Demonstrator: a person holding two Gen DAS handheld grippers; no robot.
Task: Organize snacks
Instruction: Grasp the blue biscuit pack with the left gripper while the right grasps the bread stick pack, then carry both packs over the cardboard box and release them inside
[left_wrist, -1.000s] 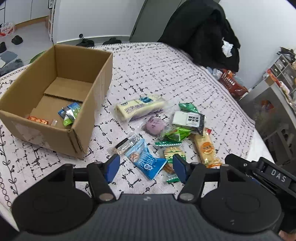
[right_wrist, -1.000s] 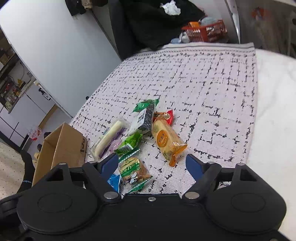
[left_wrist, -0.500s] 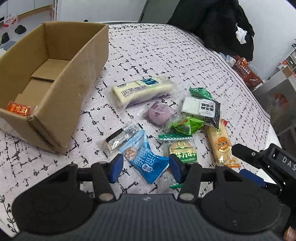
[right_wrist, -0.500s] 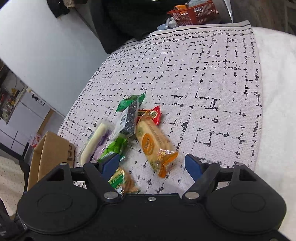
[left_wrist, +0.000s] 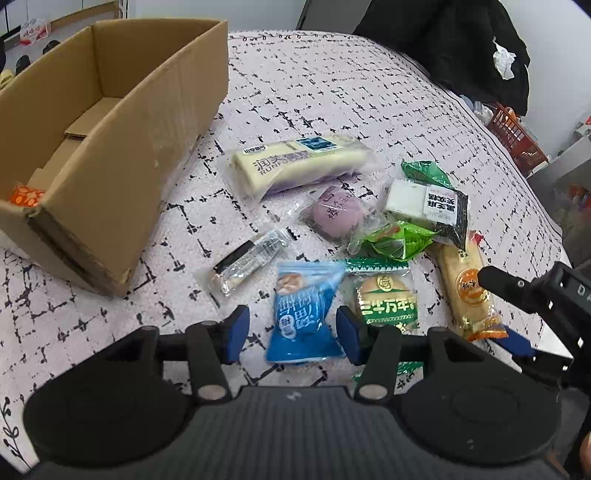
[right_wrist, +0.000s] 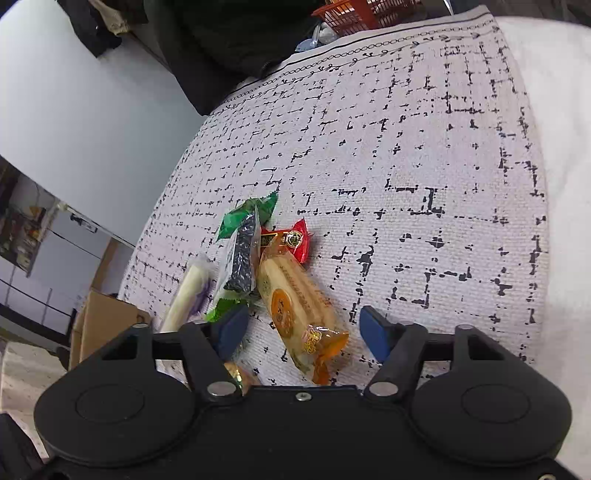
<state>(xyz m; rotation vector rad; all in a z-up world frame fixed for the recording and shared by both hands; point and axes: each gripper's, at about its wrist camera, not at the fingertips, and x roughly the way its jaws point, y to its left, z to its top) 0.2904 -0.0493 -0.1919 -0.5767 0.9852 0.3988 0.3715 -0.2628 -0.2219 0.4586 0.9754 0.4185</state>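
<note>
Several snack packets lie on the patterned cloth (left_wrist: 332, 85) beside an open cardboard box (left_wrist: 110, 147). My left gripper (left_wrist: 292, 336) hangs low over a blue packet (left_wrist: 303, 317). Its jaws are closing with the packet between them, and the pads stand clear of it. My right gripper (right_wrist: 301, 331) straddles a long orange biscuit packet (right_wrist: 295, 302), its jaws also closing and not touching it. One finger (left_wrist: 513, 283) of the right gripper shows over that orange packet (left_wrist: 463, 291) in the left wrist view. A small orange packet (left_wrist: 26, 194) sits in the box.
Around the blue packet lie a green biscuit packet (left_wrist: 384, 301), a clear wrapper with a dark bar (left_wrist: 247, 262), a purple cake (left_wrist: 336, 218), a long cream bread (left_wrist: 295, 162) and a black-and-white packet (left_wrist: 428, 205). Dark clothes (left_wrist: 443, 44) and a red basket (left_wrist: 513, 136) sit beyond.
Both grippers have sunk toward the snacks. The left now frames the blue packet with narrower jaws. The right has rolled, closed in on the orange packet and narrowed its jaws.
</note>
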